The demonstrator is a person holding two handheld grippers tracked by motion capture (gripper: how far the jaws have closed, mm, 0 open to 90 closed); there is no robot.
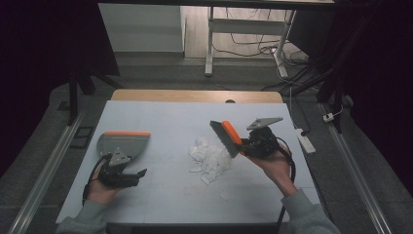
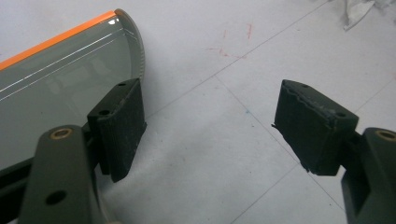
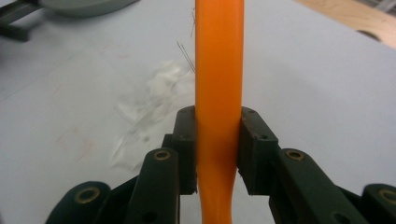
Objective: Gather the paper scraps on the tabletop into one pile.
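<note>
A hand brush point(image 1: 225, 137) with an orange handle point(image 3: 218, 93) and dark bristles is held tilted over a heap of white paper scraps point(image 1: 210, 157) in the middle of the table. My right gripper point(image 1: 245, 145) is shut on that handle, its pads point(image 3: 186, 140) pressing both sides. A grey dustpan point(image 1: 122, 145) with an orange front edge lies flat at the left, its rim point(image 2: 70, 74) close by one jaw. My left gripper point(image 1: 140, 173) rests just in front of the dustpan, open, with bare table between its pads point(image 2: 122, 126).
The white table sheet point(image 1: 165, 117) ends at a wooden strip along the far edge. A few stray scraps point(image 1: 225, 196) lie nearer the front. Beyond the table stand desk legs and cables on the floor; a white power strip point(image 1: 305, 138) lies at the right.
</note>
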